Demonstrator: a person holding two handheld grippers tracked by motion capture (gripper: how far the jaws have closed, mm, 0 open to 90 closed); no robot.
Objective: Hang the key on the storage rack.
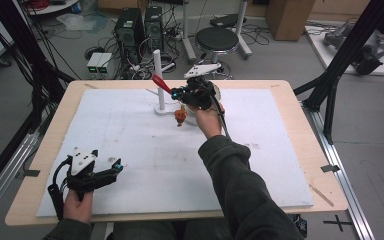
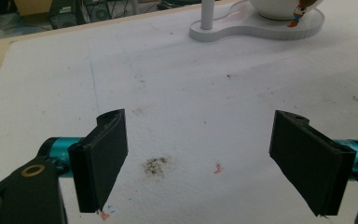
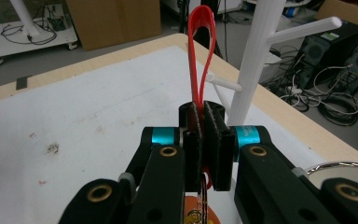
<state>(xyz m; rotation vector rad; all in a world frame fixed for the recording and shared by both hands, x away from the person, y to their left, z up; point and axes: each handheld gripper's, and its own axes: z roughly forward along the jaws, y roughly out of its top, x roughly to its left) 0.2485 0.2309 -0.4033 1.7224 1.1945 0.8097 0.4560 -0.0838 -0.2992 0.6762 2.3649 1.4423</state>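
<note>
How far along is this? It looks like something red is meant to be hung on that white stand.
Done: the right gripper has picked up the red loop, with an orange charm dangling beneath. In hand: it holds the loop up beside the white peg stand. Left: the loop sits on no peg yet. The left gripper rests open over the white mat, holding nothing.

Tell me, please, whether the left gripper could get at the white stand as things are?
Probably yes: the left gripper is open, with bare white mat between it and the white stand, though the right gripper works close by.

Left gripper (image 2: pixel 198 163) agape, right gripper (image 3: pixel 204 140) clamped.
</note>
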